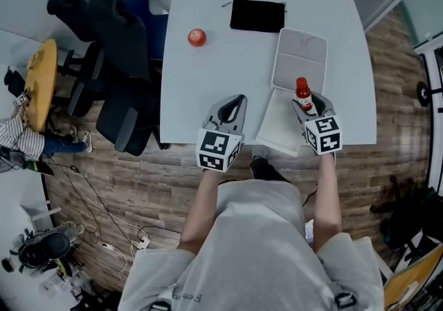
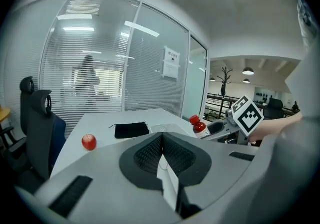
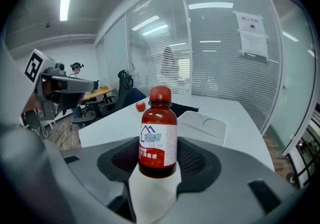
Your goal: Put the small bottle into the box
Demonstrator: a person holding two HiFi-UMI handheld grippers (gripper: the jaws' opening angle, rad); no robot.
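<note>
The small brown bottle (image 1: pixel 303 95) with a red cap stands upright between the jaws of my right gripper (image 1: pixel 311 107), which is shut on it. It hangs over the right edge of the open white box (image 1: pixel 279 125) near the table's front edge. In the right gripper view the bottle (image 3: pixel 158 133) fills the centre, its white label facing the camera. The box's lid (image 1: pixel 300 59) lies flat behind it. My left gripper (image 1: pixel 232 106) is to the left of the box, shut with nothing in it; its jaws meet in the left gripper view (image 2: pixel 162 149).
A black pouch (image 1: pixel 257 15) lies at the back of the white table (image 1: pixel 208 81). A red ball-like fruit (image 1: pixel 197 37) sits at the back left. Black office chairs (image 1: pixel 121 46) stand to the table's left. Glass walls with blinds lie beyond.
</note>
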